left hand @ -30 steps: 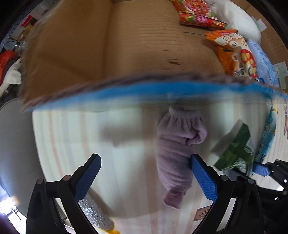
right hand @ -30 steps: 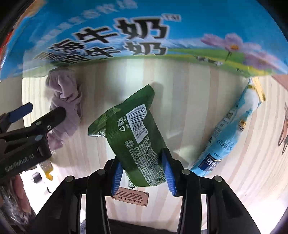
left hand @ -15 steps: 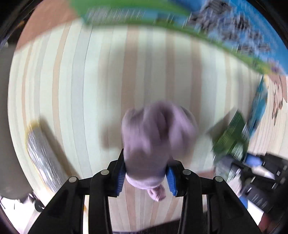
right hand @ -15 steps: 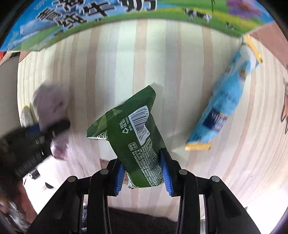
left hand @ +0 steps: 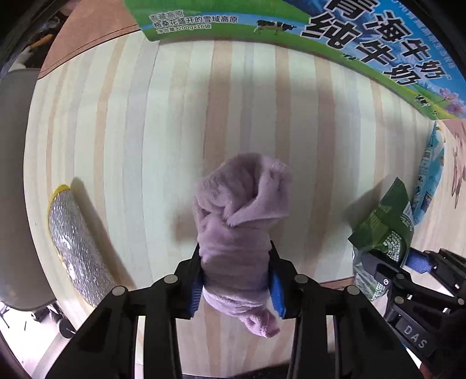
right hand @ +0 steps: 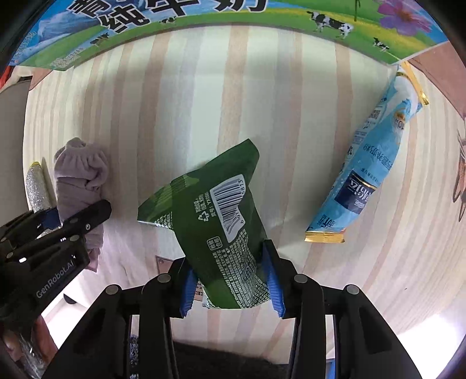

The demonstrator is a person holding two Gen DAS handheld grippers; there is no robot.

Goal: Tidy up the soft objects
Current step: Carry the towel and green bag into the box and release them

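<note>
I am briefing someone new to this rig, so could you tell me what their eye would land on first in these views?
Probably the fuzzy lilac cloth, bunched and clamped in the left gripper above the striped table. Next, the dark green snack bag, barcode up, pinched in the right gripper. Behind both runs the milk carton with cows and bold lettering.

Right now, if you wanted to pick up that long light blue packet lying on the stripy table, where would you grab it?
Grip the long light blue plastic packet across its narrow middle, coming down from above with the jaws straddling its long sides. It lies flat on the striped wooden table, slanted, with bare table along both sides. Its flat gold-edged sealed ends would likely slip.
</note>
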